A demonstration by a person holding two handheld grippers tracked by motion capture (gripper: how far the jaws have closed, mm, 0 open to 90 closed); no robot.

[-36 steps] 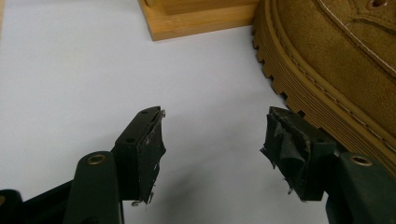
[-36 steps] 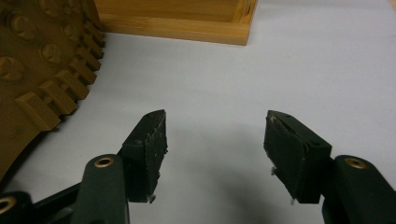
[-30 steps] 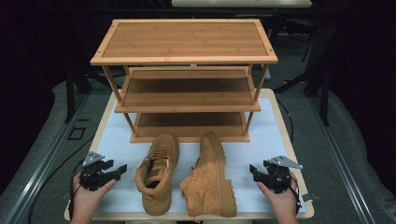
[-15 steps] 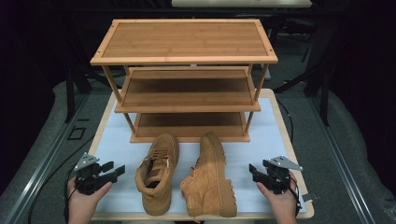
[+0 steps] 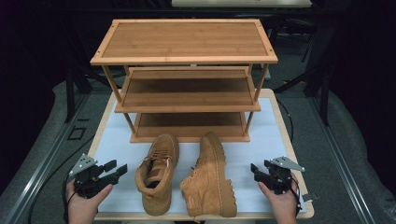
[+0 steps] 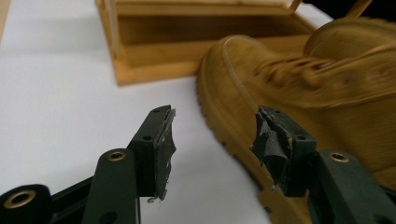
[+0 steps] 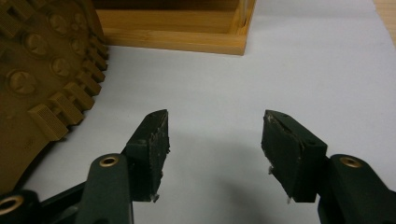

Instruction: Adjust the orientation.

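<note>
Nearest, at the bench's front edge: left gripper (image 5: 114,170) in a hand (image 5: 83,203) at the left front corner, jaws pointing right toward the upright boot (image 5: 158,173). Jaws wide apart, lately narrowing a little, nothing between them but white bench top. In the left gripper view (image 6: 212,140), right jaw close in front of the upright boot's (image 6: 299,93) side near the sole edge, left jaw over bare white surface; no contact to be made out.

Opposite, at the right front corner: right gripper (image 5: 256,170) in the other hand (image 5: 284,203), jaws pointing left toward the tipped boot (image 5: 210,177). Jaws wide apart and empty; seen in the right gripper view (image 7: 212,149) over bare white cover, with the tipped boot's lugged sole (image 7: 42,70) off to the left, near but apart from the left jaw.

Between the two grippers: a pair of tan lace-up boots on the white cover (image 5: 116,140) of the bench. Left one standing on its sole, opening up, toe toward the rack. Right one lying on its side, sole facing right, toe likewise toward the rack. Boots just beside each other near the heels, slightly spread toward the toes.

Farther back: wooden shoe rack (image 5: 184,39) with three tiers, standing on the bench just beyond the toes, all tiers bare. Bottom tier's front corner visible in the left gripper view (image 6: 154,60) and the right gripper view (image 7: 187,39).

Beyond and around: dark floor and black stand legs.
</note>
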